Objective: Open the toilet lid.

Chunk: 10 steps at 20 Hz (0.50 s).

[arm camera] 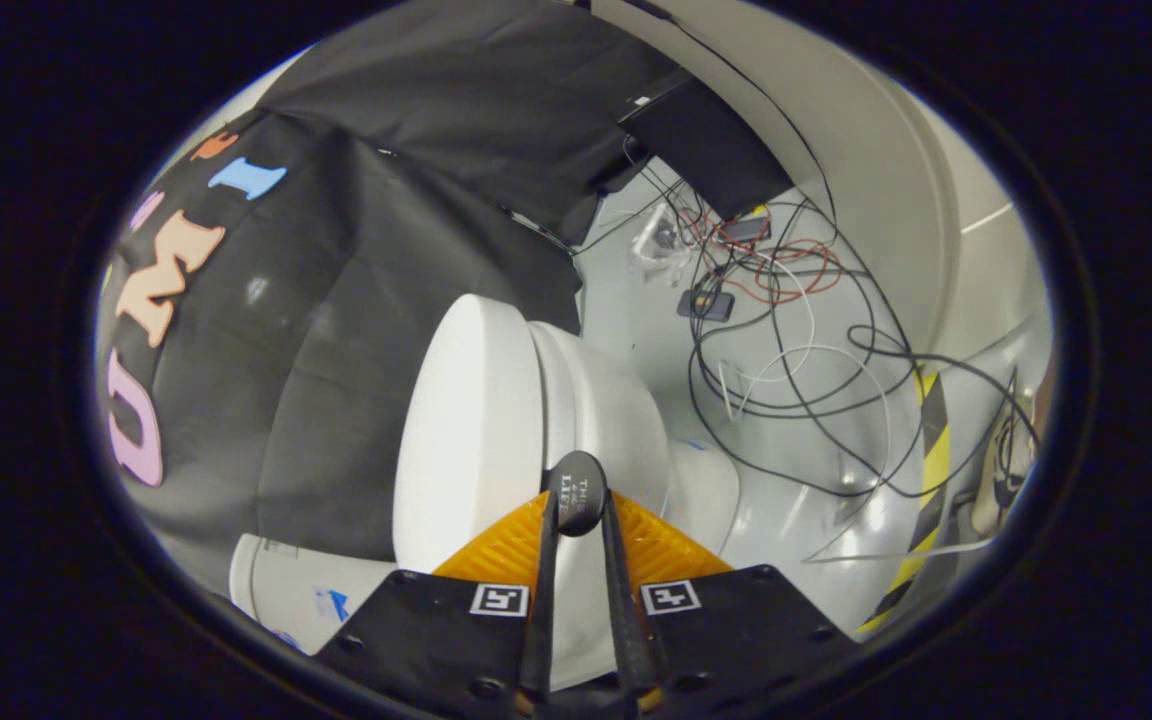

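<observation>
The gripper (578,520) is rolled well to one side, so the toilet (576,400) appears tipped over ahead of it. Its 2 fingers run forward nearly parallel with only a narrow gap between them, and at their tips they close on a small dark oval tab (577,492), which looks like the lid's lifting handle. Both fingers appear to press on the tab's sides.

The toilet lid (466,430) is white and lies just beyond the fingertips, standing apart from the seat and bowl (616,420) with a dark seam between them. The tab sits at the lid's edge. A white tank (306,595) shows beside the fingers, against the booth's black cloth wall (336,330).

Beyond the toilet, a tangle of black, white and red cables (786,330) lies on the pale floor (636,290), near a strip of yellow-and-black tape (931,470).
</observation>
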### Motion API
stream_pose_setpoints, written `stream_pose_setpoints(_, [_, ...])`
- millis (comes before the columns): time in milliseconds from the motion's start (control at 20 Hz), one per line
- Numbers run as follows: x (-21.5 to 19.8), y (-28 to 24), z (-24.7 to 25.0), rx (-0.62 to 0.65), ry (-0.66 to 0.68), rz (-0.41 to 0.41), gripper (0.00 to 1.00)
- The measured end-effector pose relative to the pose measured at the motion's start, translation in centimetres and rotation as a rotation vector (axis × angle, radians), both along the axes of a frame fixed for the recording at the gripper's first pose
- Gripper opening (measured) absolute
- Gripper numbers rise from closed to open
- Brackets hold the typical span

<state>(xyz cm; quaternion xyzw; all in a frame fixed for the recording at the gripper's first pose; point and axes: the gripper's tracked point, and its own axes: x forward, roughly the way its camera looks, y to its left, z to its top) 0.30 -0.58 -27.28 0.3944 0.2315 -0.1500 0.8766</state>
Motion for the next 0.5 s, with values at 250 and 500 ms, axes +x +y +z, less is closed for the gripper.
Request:
stream_pose_setpoints(250, [-0.1,-0.2,0.3,0.025,0.006,-0.009,0.16])
stream_pose_setpoints(500, [1.6,-0.7,0.9,-0.005,-0.034,0.025,0.09])
